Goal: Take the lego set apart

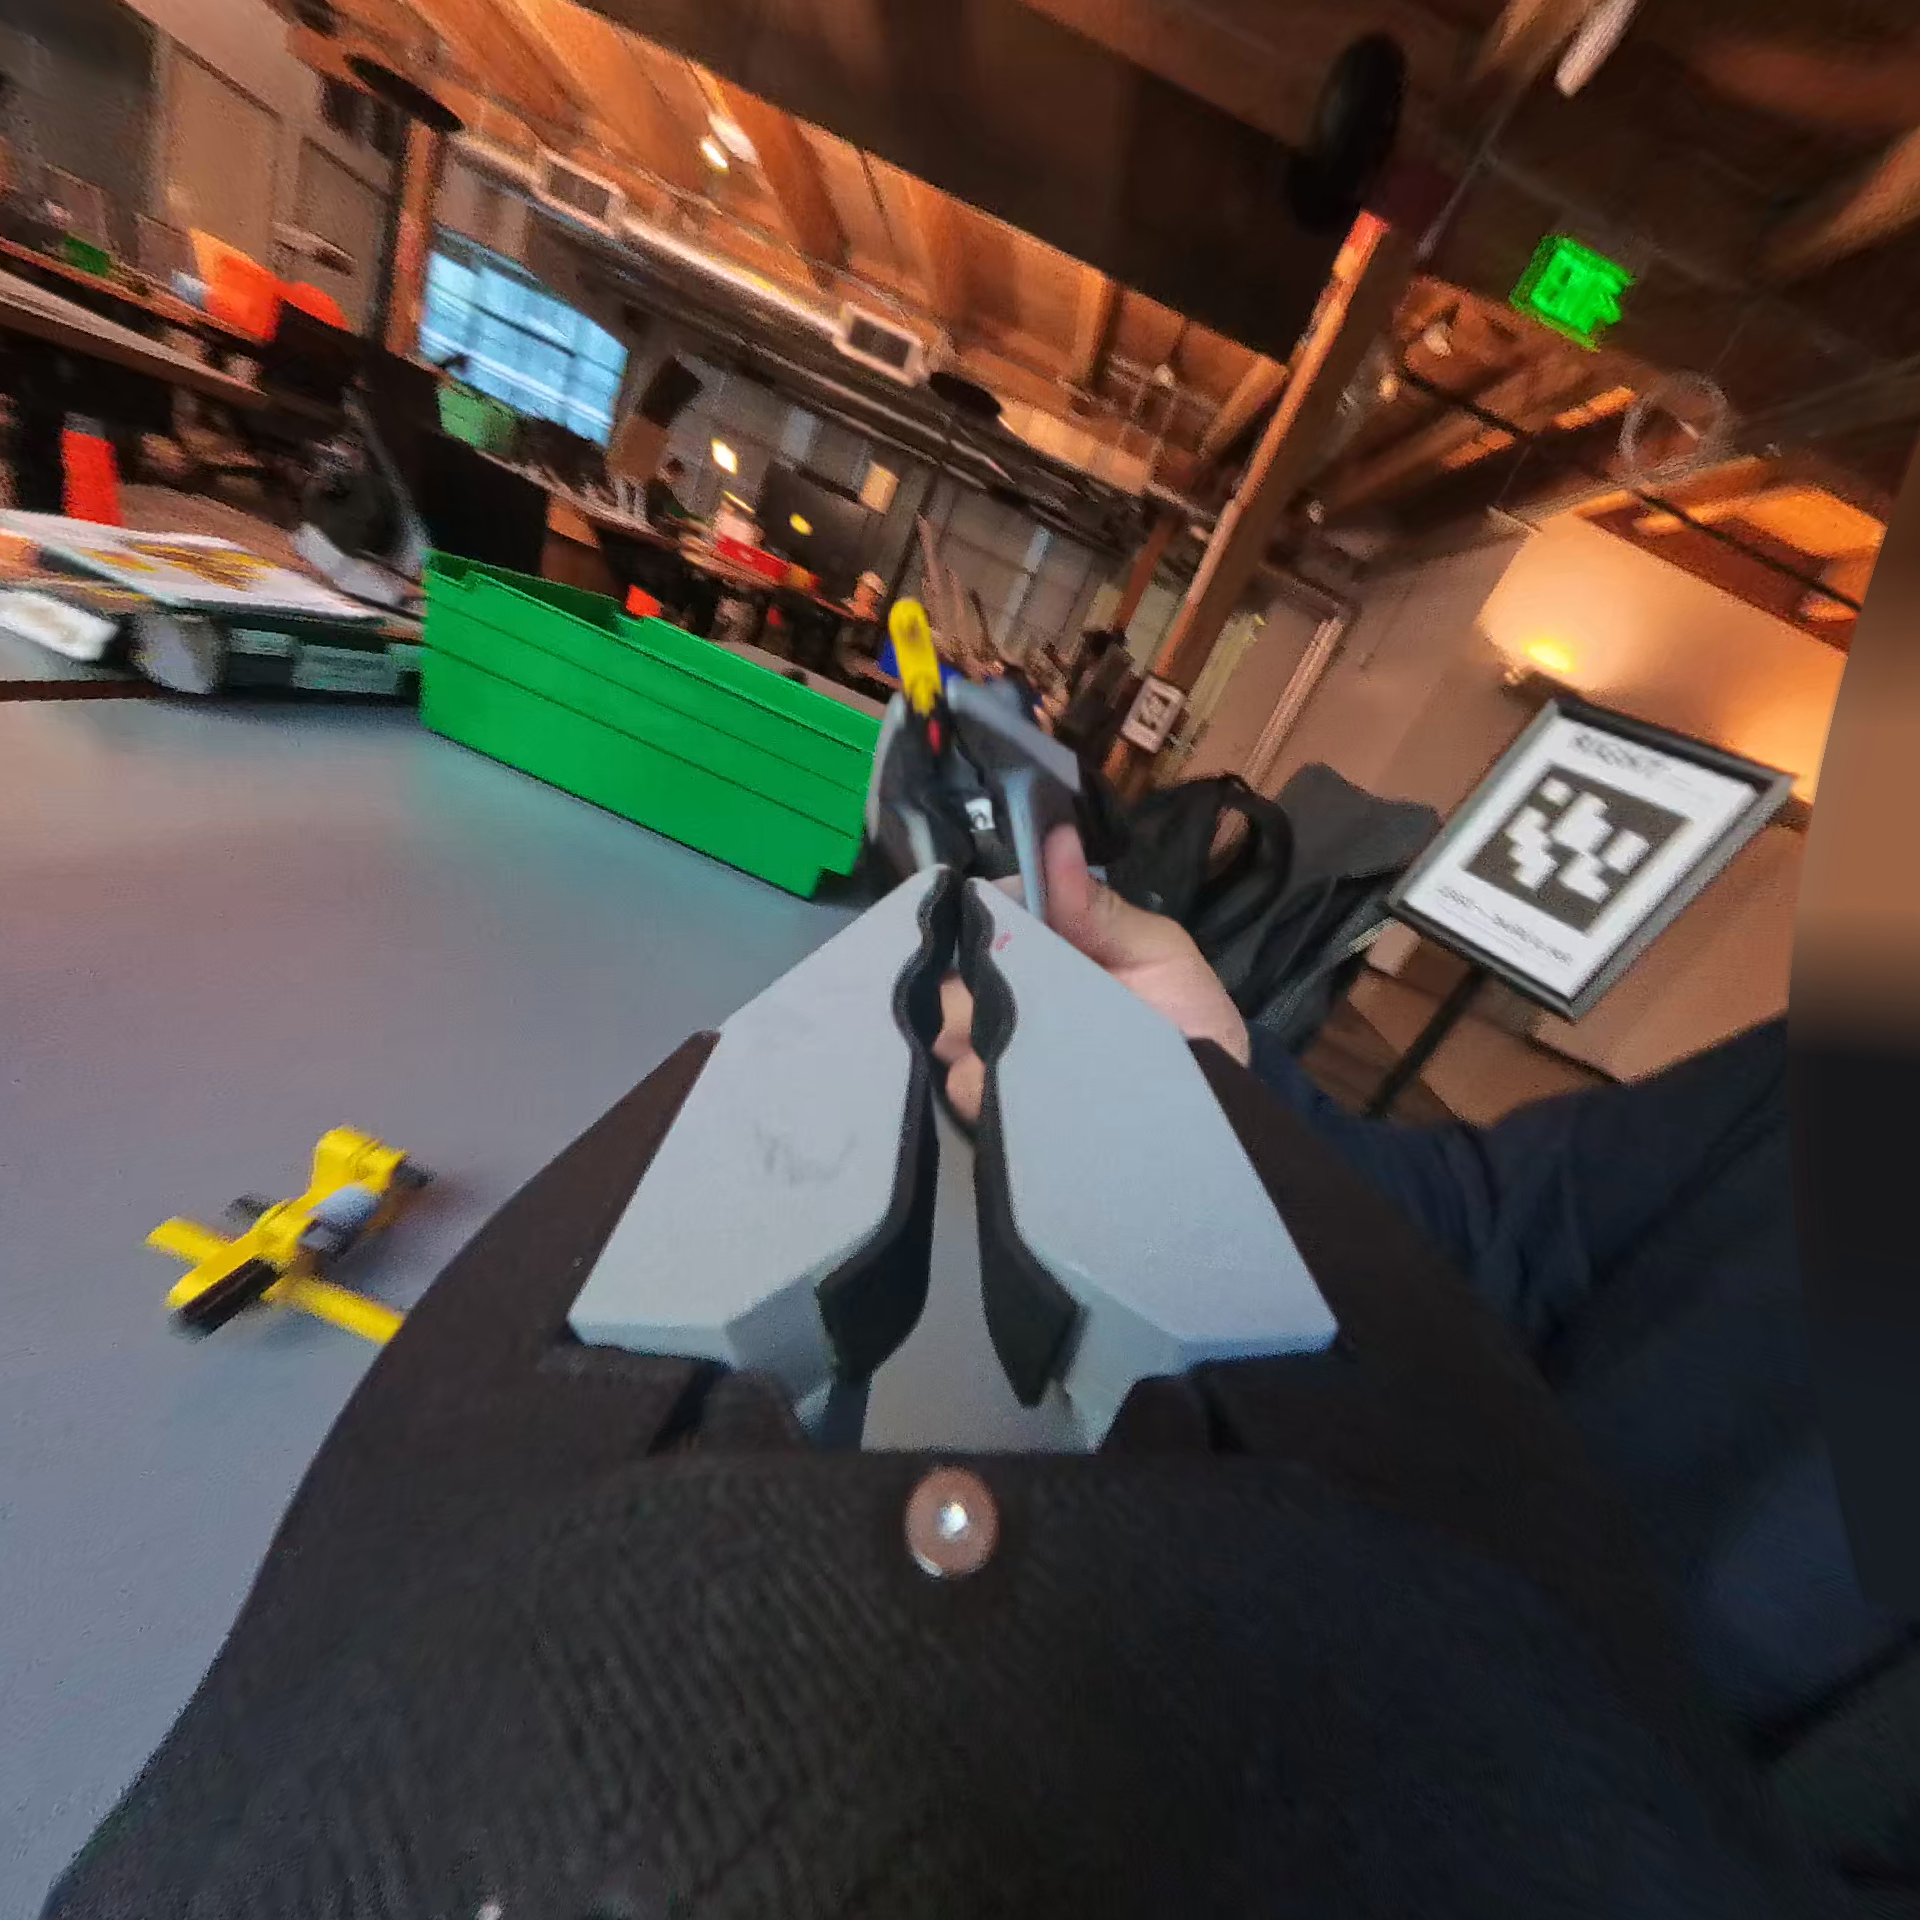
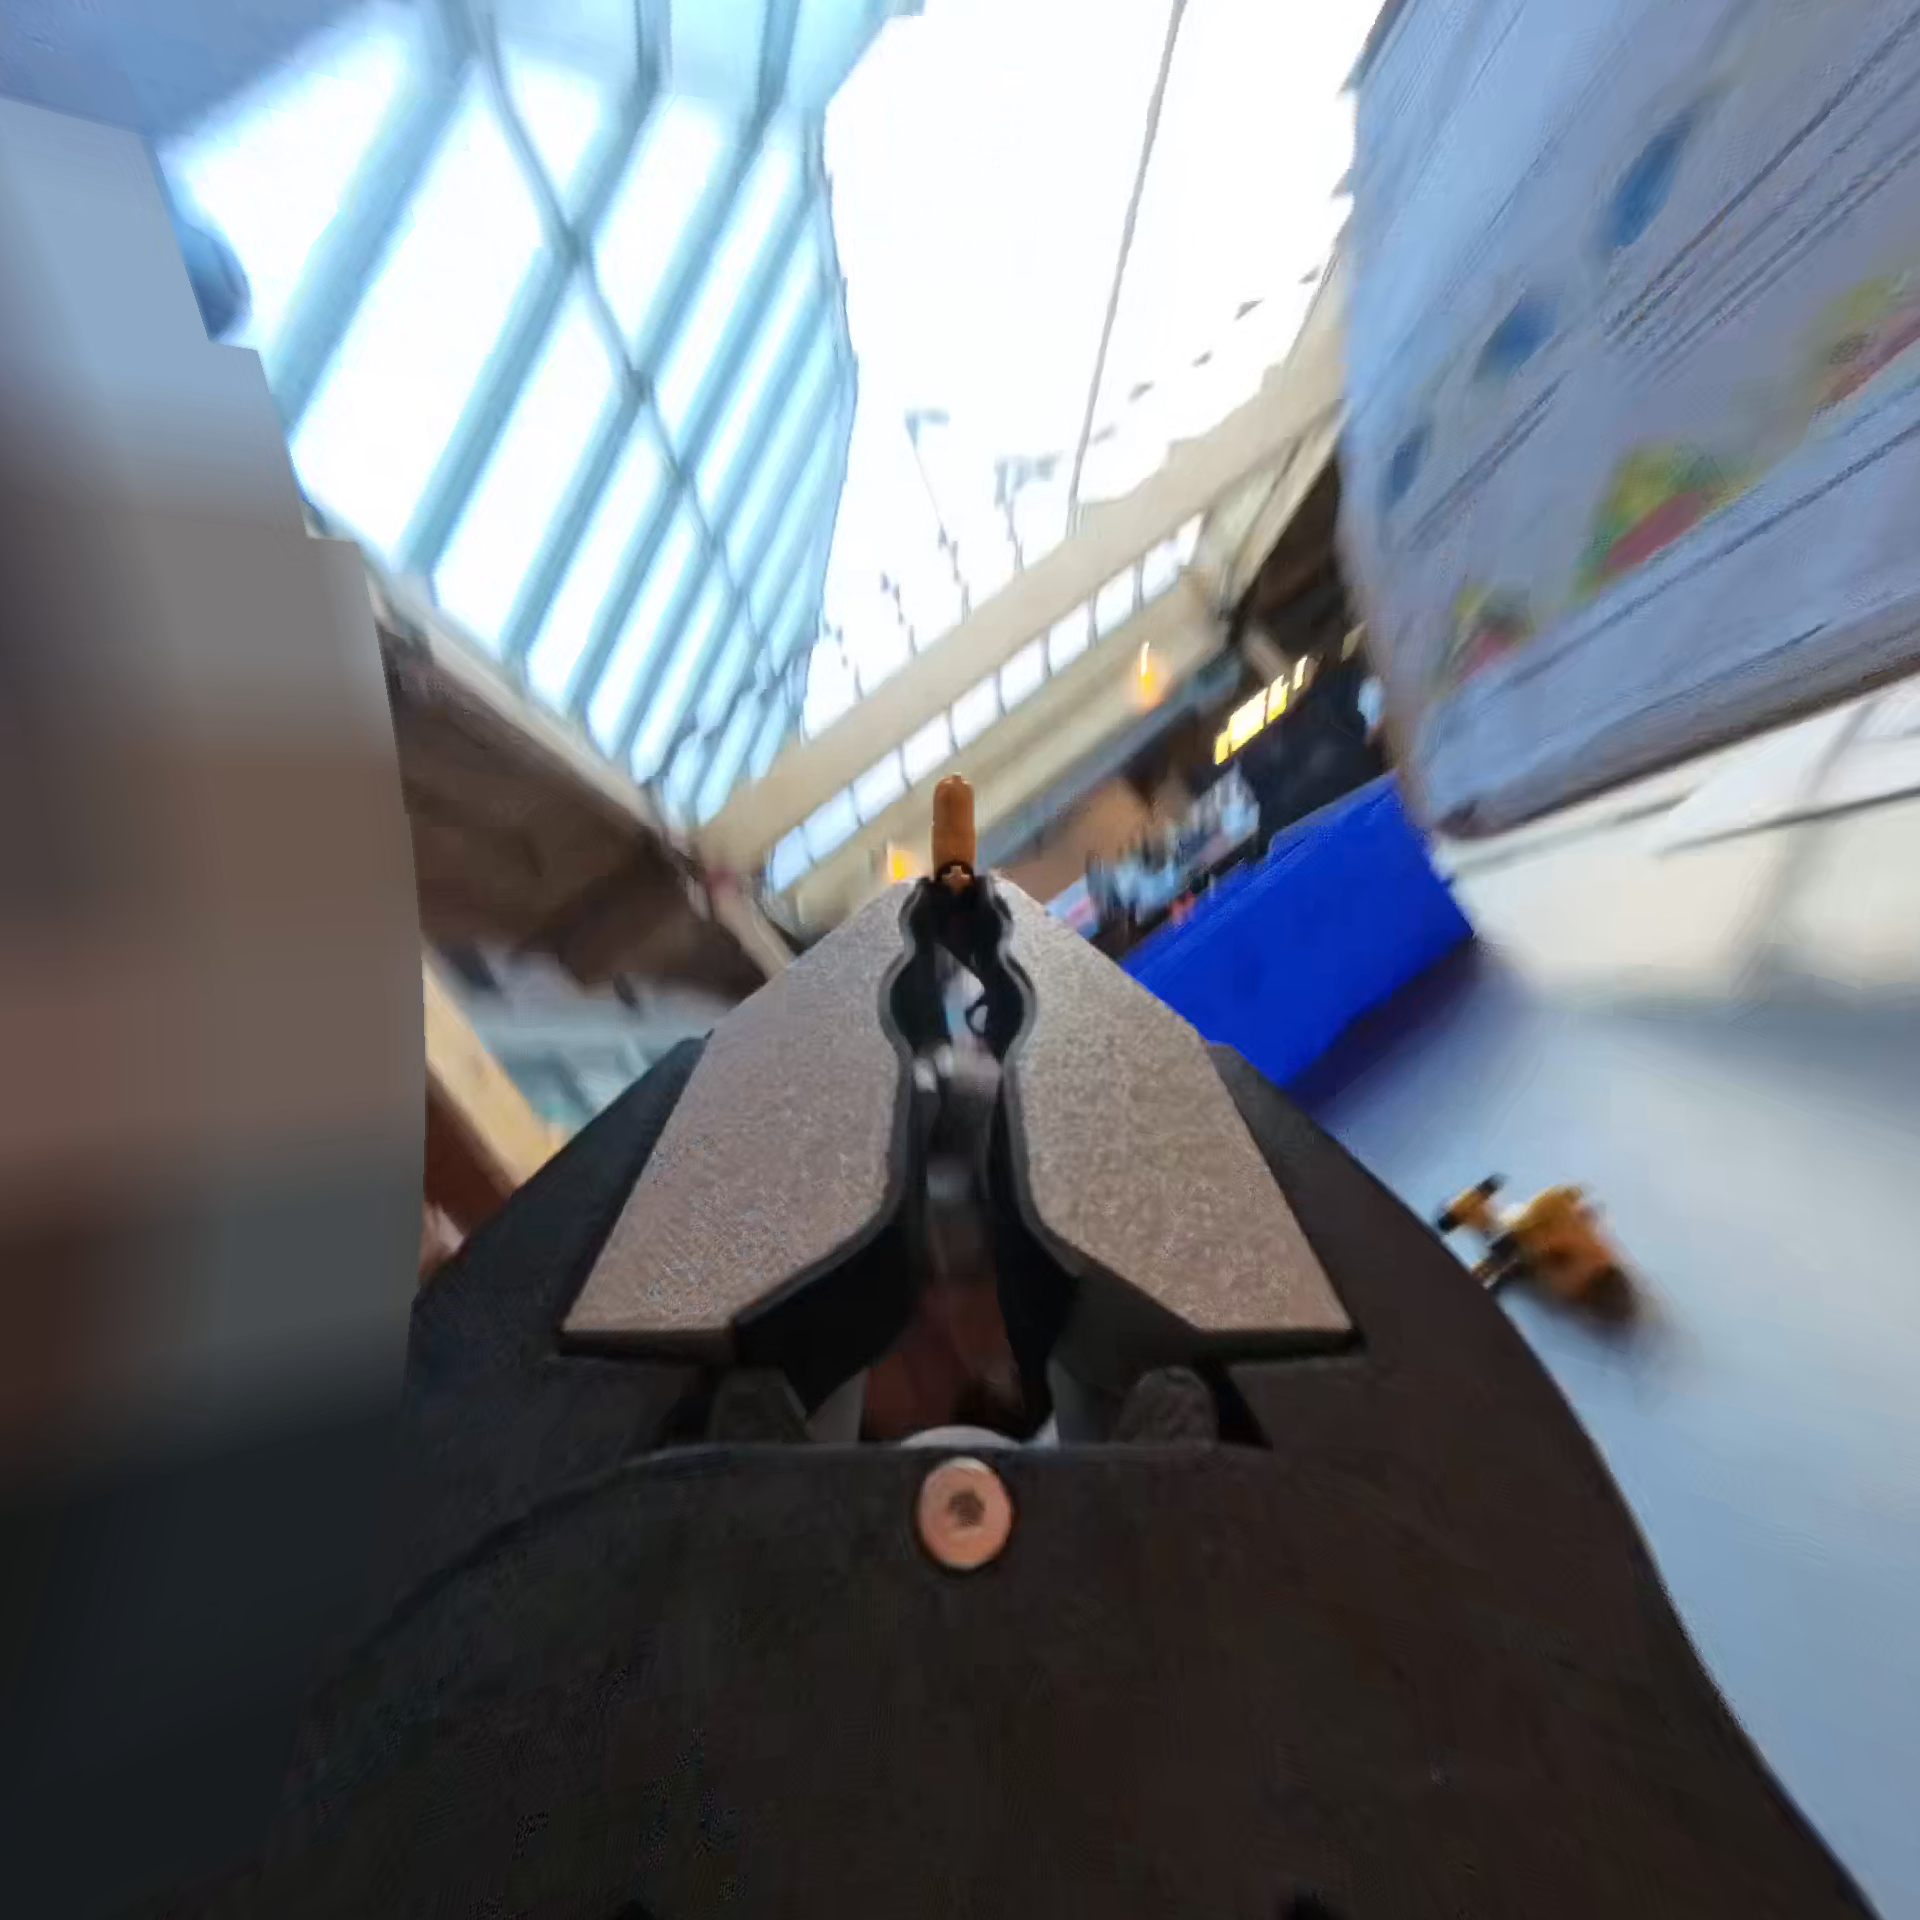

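Right tool (image 2: 954,883) around yellow piece (image 2: 953,819)

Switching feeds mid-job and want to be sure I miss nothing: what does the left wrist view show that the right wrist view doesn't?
Only the left wrist view: the green bin, a marker sign on a stand, the hand holding the right claw.

Only the right wrist view: the blue bin and big windows.

Both: the yellow lego assembly lying on the grey table, and a small yellow piece pinched in the right claw.

A green bin (image 1: 644,717) is sitting on the grey table (image 1: 312,935). A framed sign (image 1: 1584,857) is standing well to the bin's right, and a blue bin (image 2: 1299,935) is resting on the table too.
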{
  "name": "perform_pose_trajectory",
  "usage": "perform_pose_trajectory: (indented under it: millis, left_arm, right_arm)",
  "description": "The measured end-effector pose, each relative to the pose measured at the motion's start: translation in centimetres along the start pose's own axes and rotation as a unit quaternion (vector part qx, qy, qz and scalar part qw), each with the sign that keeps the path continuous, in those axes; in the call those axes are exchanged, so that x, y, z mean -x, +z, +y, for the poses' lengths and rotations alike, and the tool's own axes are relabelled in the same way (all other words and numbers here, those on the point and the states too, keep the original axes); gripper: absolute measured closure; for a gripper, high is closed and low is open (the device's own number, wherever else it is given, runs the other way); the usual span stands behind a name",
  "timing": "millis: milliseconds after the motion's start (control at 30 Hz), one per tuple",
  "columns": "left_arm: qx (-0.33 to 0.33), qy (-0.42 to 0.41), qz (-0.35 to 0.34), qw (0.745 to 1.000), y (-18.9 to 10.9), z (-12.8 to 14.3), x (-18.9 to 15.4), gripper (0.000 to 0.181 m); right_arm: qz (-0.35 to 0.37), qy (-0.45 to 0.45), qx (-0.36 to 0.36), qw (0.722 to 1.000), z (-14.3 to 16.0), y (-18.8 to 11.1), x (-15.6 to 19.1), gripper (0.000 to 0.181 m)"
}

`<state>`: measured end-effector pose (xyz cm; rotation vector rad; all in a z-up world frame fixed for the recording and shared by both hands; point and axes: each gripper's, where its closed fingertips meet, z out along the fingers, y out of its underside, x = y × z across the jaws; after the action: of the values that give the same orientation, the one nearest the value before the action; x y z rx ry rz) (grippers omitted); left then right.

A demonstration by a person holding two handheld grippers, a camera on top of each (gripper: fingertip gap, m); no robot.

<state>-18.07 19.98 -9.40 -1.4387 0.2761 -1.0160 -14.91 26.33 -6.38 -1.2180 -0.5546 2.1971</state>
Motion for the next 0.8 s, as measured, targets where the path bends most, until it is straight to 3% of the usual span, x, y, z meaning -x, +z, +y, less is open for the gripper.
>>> perform_pose_trajectory:
  millis: [33,67,133,167,267,400,667,800]
  left_arm:
    - [-0.012,-0.009,-0.014,1.000,-0.7,-0.4,0.7,0.181]
    - [-0.025,-0.013,-0.023,0.999,-1.1,-1.2,1.2,0.181]
    - [-0.031,-0.012,-0.002,0.999,-0.6,-2.1,1.0,0.181]
    - [-0.003,-0.018,0.006,1.000,0.1,-1.5,0.9,0.181]
    - [0.057,-0.020,-0.002,0.998,1.1,1.3,1.3,0.181]
    - [0.054,-0.047,0.023,0.997,1.3,1.4,0.9,0.181]
    - [0.040,-0.053,0.011,0.998,1.0,0.8,1.2,0.164]
    - [0.044,-0.040,0.015,0.998,1.0,0.9,0.8,0.176]
  right_arm:
    - [-0.007,0.007,-0.040,0.999,-2.7,-2.0,-0.1,0.179]
    - [0.013,-0.027,-0.023,0.999,-2.9,-2.8,-0.2,0.179]
    - [0.050,-0.103,0.054,0.992,-1.2,-2.3,-0.1,0.179]
    - [0.055,-0.120,0.074,0.988,-0.5,-1.8,-0.1,0.178]
    - [0.031,-0.094,0.138,0.986,2.5,-0.1,0.0,0.178]
    - [0.033,-0.088,0.192,0.977,6.2,0.9,-0.4,0.178]
    - [0.016,-0.061,0.181,0.981,7.2,1.6,-0.1,0.178]
    - [0.013,-0.060,0.179,0.982,7.2,1.6,-0.2,0.178]
